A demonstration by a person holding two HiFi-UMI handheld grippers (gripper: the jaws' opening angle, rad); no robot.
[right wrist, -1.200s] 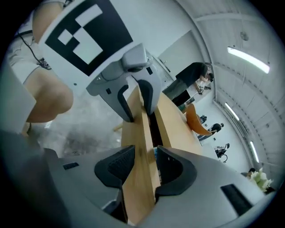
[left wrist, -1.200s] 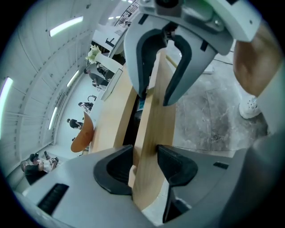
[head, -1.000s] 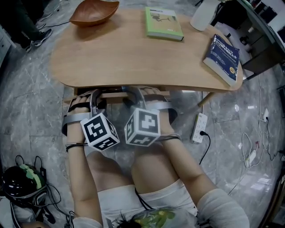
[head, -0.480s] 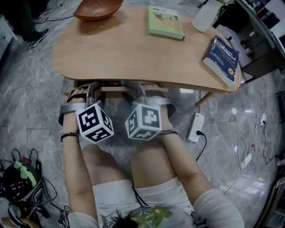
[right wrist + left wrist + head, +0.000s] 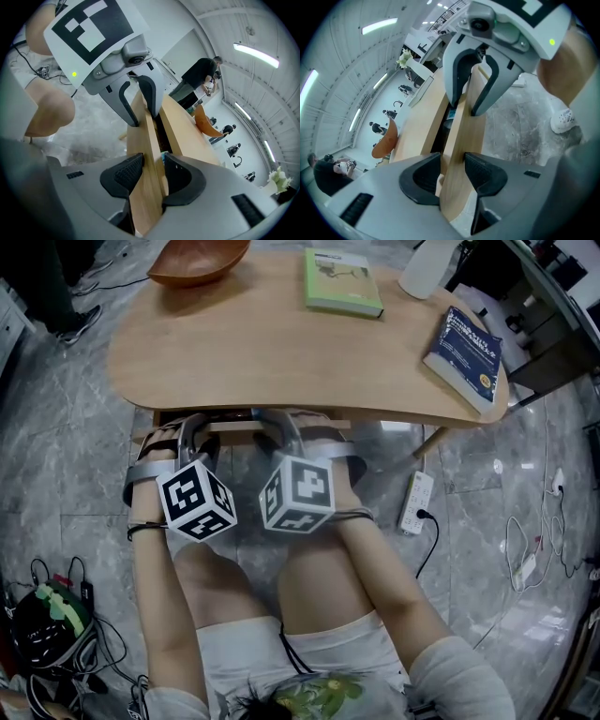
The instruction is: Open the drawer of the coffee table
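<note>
The wooden coffee table (image 5: 262, 343) has a shallow drawer under its near edge. Its front panel (image 5: 239, 425) stands a little out from the frame, with a dark gap behind it. My left gripper (image 5: 197, 427) is shut on the left part of that panel and my right gripper (image 5: 277, 423) on the part beside it. In the left gripper view the panel (image 5: 459, 140) runs between my left gripper's (image 5: 451, 171) pads, and the right gripper (image 5: 469, 84) clamps it further along. In the right gripper view the panel (image 5: 147, 154) sits between my right gripper's (image 5: 149, 173) pads.
On the tabletop lie a brown bowl (image 5: 197, 261), a green book (image 5: 342, 282), a blue book (image 5: 464, 345) and a white object (image 5: 431, 263). A power strip (image 5: 417, 502) lies on the marble floor at right. The person's knees (image 5: 309, 587) are close below the drawer.
</note>
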